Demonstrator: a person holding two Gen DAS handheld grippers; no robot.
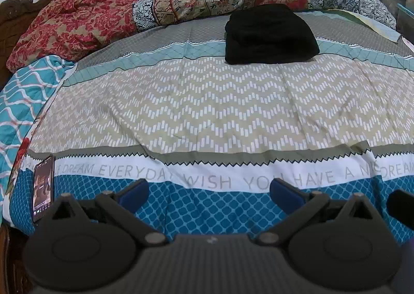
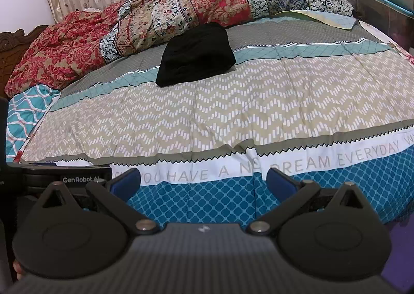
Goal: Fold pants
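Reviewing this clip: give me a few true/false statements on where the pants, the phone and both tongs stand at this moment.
1. The black pants lie as a folded bundle on the bedspread. True.
2. The left tongs grip the pants. False: they are open and hold nothing.
3. A phone lies near the bed's left edge. True.
4. The right tongs are shut. False: they are open and empty.
5. The pants lie on the floral quilt. False: they lie in front of it.

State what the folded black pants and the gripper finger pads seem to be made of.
Black pants: soft matte fabric, probably knit or fleece; it absorbs light and slumps in rounded folds, with no weave visible. Finger pads on the left gripper: blue, smooth and dull, likely rubber or foam.
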